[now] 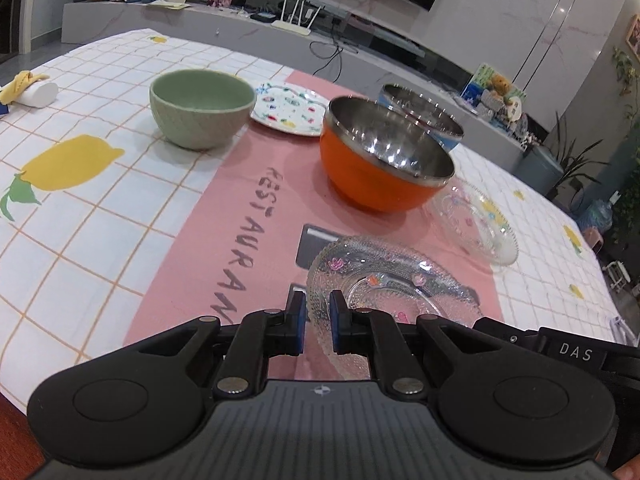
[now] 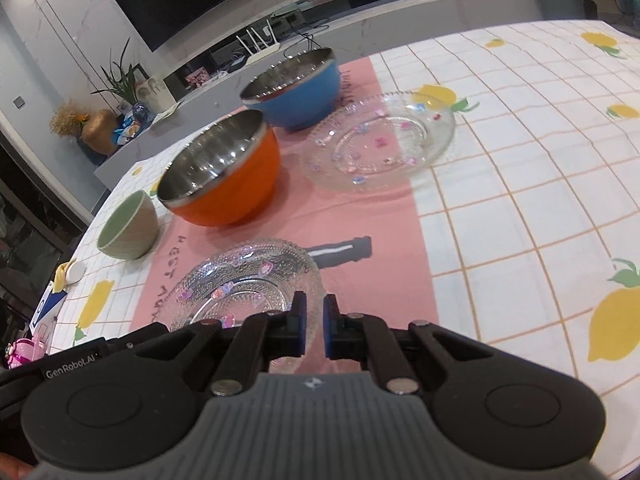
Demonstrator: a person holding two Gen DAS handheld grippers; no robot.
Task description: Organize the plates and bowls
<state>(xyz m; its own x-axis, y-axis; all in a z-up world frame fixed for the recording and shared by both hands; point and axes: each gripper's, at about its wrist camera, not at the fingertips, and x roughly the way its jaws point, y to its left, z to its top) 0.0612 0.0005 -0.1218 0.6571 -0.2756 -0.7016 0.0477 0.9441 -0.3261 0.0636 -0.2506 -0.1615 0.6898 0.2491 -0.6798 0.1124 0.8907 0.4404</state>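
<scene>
In the left wrist view, the left hand-held gripper [image 1: 318, 322] is clenched on the near rim of the nearer glass plate [image 1: 384, 280], which sits on the pink runner [image 1: 192, 248] of the worktop [image 1: 80, 240]; beyond it stand the orange bowl [image 1: 372, 176], the green bowl [image 1: 200, 114], the painted plate [image 1: 288, 108] and a second glass plate [image 1: 476, 220], with the blue bowl [image 1: 420, 114] behind. The runner reads "RESTAURAN", cut off by the gripper, and the other gripper's body shows "DAS". In the right wrist view, the right hand-held gripper [image 2: 315, 326] is clenched on the opposite rim of the same plate. My judgement: with both grips so thin on slick, beaded glass, uneven lifting could let the plate slip, or twisting between the hands could crack it; swinging it wide could clip the orange bowl. The left gripper's body here reads "GenRobot.AI".
</scene>
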